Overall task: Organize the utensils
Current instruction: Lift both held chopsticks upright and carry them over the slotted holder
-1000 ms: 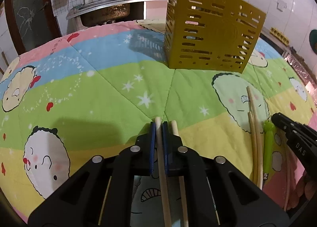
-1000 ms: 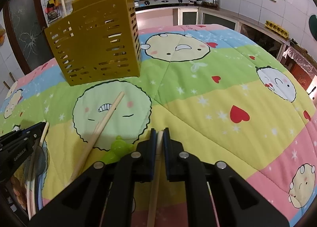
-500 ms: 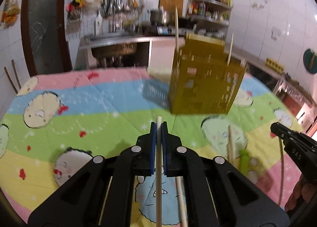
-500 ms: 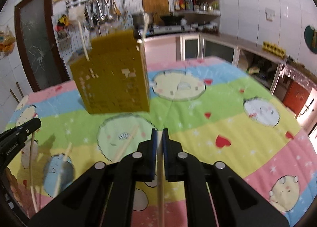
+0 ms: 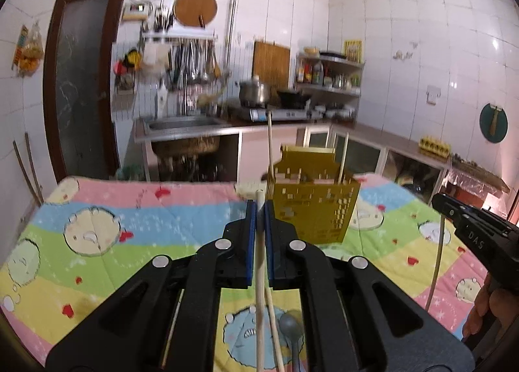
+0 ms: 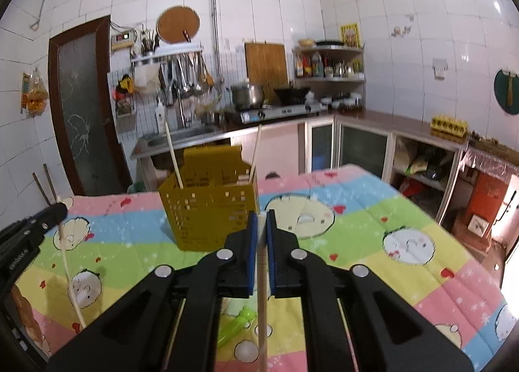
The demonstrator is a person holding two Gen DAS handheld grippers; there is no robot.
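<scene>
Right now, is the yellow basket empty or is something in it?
Not empty. Two chopsticks stand up out of the yellow basket.

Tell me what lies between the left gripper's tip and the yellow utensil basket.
In the left wrist view, nothing stands between the left gripper, shut on a chopstick, and the yellow basket; only bare patterned quilt shows there.

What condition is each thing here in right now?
Left hand-held gripper: shut on a pale wooden chopstick.
Right hand-held gripper: shut on another wooden chopstick.
Yellow perforated plastic utensil basket: upright, two chopsticks standing inside.
Grey spoon: lying on the quilt.
</scene>
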